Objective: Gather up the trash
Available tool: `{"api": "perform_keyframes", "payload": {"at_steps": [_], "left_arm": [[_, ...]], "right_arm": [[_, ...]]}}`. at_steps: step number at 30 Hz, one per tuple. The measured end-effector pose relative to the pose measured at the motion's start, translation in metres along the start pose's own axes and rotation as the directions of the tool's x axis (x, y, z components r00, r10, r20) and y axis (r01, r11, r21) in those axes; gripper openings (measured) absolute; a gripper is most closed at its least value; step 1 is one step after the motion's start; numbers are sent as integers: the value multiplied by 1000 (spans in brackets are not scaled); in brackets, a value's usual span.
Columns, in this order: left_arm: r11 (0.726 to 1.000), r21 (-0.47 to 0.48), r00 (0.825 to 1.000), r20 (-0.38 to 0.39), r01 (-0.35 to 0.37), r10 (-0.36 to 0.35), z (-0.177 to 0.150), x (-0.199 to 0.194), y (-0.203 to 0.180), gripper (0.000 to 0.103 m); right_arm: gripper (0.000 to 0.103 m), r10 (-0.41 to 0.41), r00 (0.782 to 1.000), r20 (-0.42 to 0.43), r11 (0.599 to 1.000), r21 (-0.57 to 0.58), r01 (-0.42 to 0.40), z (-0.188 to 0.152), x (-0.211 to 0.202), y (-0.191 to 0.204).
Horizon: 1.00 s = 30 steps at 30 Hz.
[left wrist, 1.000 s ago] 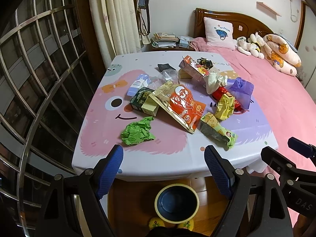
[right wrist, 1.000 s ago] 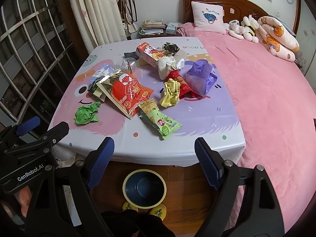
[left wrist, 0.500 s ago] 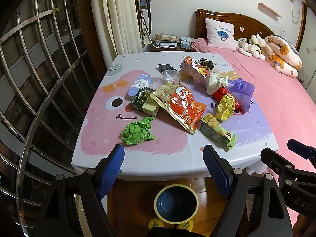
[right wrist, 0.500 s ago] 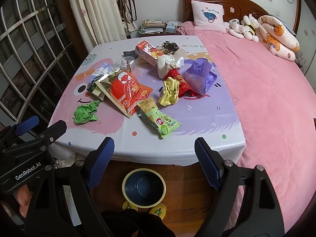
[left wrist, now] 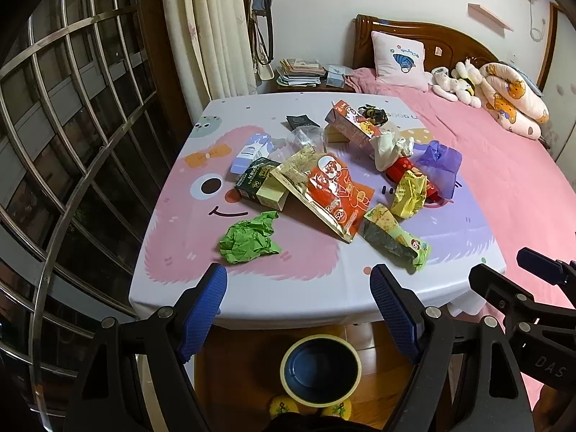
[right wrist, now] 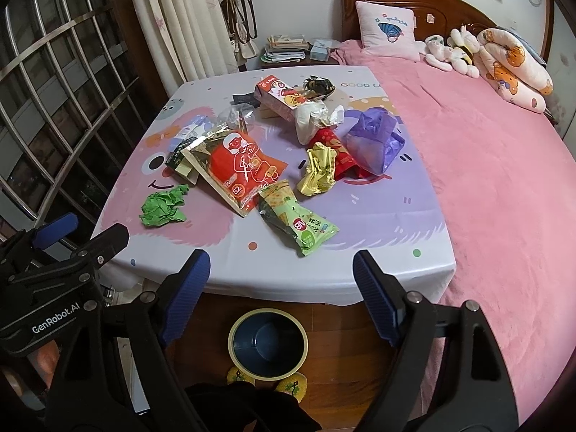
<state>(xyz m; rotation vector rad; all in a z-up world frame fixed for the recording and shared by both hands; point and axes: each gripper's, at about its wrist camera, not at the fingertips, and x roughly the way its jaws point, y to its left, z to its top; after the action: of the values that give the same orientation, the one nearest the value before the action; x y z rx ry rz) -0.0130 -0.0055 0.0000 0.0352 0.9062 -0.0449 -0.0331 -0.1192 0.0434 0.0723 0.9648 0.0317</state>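
Trash lies scattered on a table with a cartoon cloth (left wrist: 187, 280) (right wrist: 378, 273): a crumpled green paper (left wrist: 249, 238) (right wrist: 163, 209), a red and gold snack bag (left wrist: 325, 194) (right wrist: 239, 171), a green snack packet (left wrist: 394, 241) (right wrist: 298, 223), a yellow wrapper (left wrist: 408, 194) (right wrist: 318, 174), a purple bag (left wrist: 439, 165) (right wrist: 374, 136) and a dark green box (left wrist: 261, 183). A blue bin with a yellow rim (left wrist: 320, 369) (right wrist: 268, 342) stands on the floor below the table's near edge. My left gripper (left wrist: 298, 280) and right gripper (right wrist: 279, 268) are open and empty, held above the bin, short of the table.
A pink bed (right wrist: 486, 165) with pillows and plush toys adjoins the table on the right. A barred window (left wrist: 54, 144) and curtain (left wrist: 212, 28) are on the left. A nightstand with papers (left wrist: 298, 72) stands behind the table. Yellow slippers (right wrist: 266, 381) show below the bin.
Both views have shifted very slightly. The trash has not moved and both grippers stay open.
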Motion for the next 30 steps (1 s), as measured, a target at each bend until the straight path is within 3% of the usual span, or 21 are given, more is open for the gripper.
{"api": "perform_keyframes", "payload": {"at_steps": [16,30], "left_arm": [[1000,-5,1000,-23,15,-15,0,13,6,78],[997,-40,986,-149,65,-70,12,63,36,78]], "right_arm": [[68,41,998,-54,999,14,-41,6,25,-1],[66,95,989,-110,995,38,-91,20,69,-9]]}}
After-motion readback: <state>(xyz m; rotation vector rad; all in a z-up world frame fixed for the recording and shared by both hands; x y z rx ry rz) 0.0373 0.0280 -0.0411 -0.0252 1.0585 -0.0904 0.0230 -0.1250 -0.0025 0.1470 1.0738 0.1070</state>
